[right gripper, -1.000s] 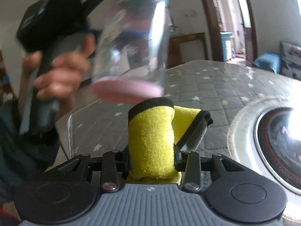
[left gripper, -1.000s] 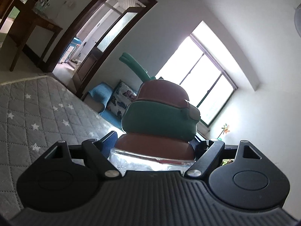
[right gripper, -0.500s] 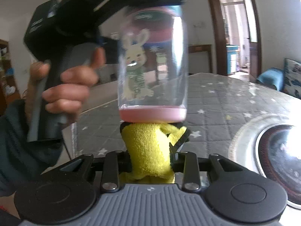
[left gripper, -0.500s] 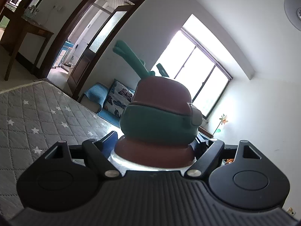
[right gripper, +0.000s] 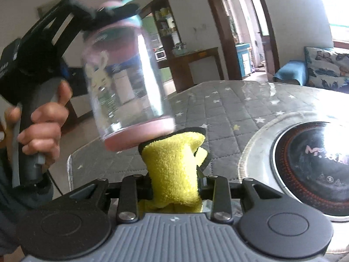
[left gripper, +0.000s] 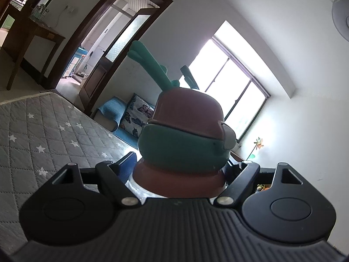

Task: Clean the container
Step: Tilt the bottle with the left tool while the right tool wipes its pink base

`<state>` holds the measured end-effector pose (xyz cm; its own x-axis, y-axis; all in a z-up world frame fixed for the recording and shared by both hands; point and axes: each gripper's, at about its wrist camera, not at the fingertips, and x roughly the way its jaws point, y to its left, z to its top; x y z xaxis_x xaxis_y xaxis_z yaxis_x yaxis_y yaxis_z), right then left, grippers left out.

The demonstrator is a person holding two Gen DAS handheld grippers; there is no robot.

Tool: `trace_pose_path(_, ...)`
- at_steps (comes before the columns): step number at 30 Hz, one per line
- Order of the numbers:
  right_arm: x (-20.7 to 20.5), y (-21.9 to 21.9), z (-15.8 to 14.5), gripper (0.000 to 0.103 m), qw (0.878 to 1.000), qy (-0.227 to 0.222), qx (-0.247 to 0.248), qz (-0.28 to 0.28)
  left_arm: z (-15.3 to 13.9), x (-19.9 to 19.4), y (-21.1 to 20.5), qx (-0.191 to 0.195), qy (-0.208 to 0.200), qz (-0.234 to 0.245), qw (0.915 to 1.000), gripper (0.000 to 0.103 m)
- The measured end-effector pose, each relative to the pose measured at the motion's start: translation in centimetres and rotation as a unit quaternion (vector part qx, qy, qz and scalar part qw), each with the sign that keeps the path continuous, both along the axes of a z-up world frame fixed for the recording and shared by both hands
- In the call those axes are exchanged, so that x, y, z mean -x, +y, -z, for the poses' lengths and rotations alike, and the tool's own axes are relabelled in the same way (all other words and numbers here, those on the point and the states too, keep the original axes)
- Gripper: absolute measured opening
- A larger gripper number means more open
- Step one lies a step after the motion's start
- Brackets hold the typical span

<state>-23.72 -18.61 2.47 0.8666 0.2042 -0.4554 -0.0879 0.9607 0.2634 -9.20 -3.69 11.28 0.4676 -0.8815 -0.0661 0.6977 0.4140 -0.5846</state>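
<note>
The surface wears a grey quilted cover with white stars under a clear sheet, and a round black cooktop sits on it at the right. Behind it stand a dark-framed doorway, a dark wooden side table, a bright window and a blue seat with a butterfly cushion.

The left tongs pinch the container around its neck, just under the lid, and hold it in the air above the near edge of the surface; a person's hand grips the handle. The container is a clear bottle with a pink base and a rabbit print. The right tongs are pressed onto a yellow cloth, whose top seems to touch the pink base, though motion blur makes contact hard to confirm.

From the left wrist, the lid fills the middle and hides the bottle's body. The cooktop is cut off by the frame.
</note>
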Motion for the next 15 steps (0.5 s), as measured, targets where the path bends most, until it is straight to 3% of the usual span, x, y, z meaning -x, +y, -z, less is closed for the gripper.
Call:
trace_pose_path(11, -1.4, 3.3, 0.3, 0.032, 0.996, -0.01, 0.06, -0.063, -0.3, 0.6, 0.2, 0.03, 0.013, 0.03, 0.999, 0.08)
trace_pose_path(15, -1.7, 3.4, 0.3, 0.032, 0.995, -0.021, 0.07, -0.065, -0.6, 1.2, 0.4, 0.021, -0.001, 0.033, 0.9992, 0.08)
